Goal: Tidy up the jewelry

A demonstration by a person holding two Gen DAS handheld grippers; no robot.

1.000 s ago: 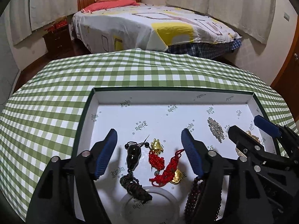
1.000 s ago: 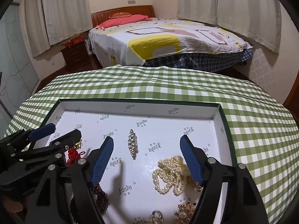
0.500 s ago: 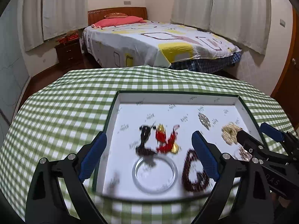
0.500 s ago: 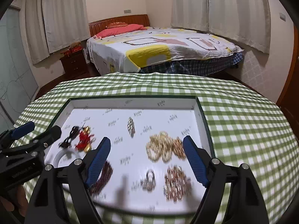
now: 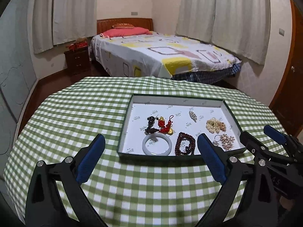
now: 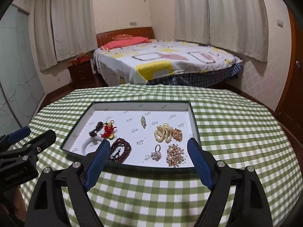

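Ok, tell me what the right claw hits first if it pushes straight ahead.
Probably the tray's near rim, then the keyring and rose-gold brooch just past it. The right claw is open and empty; its height is unclear.

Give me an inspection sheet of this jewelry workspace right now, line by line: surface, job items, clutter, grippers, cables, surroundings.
Surface: green checked tablecloth covers the table.
Job's things: shallow white-lined tray holds a pale bangle, dark red bead bracelet, red knotted charm, black charm, pearl strand, small rhinestone piece, ring and rose-gold brooch.
Clutter: nothing seen outside the tray.
Grippers: left gripper and right gripper both open, empty, held over the cloth in front of the tray.
Cables: nothing seen.
Surroundings: bed, nightstand, curtains, wooden door.
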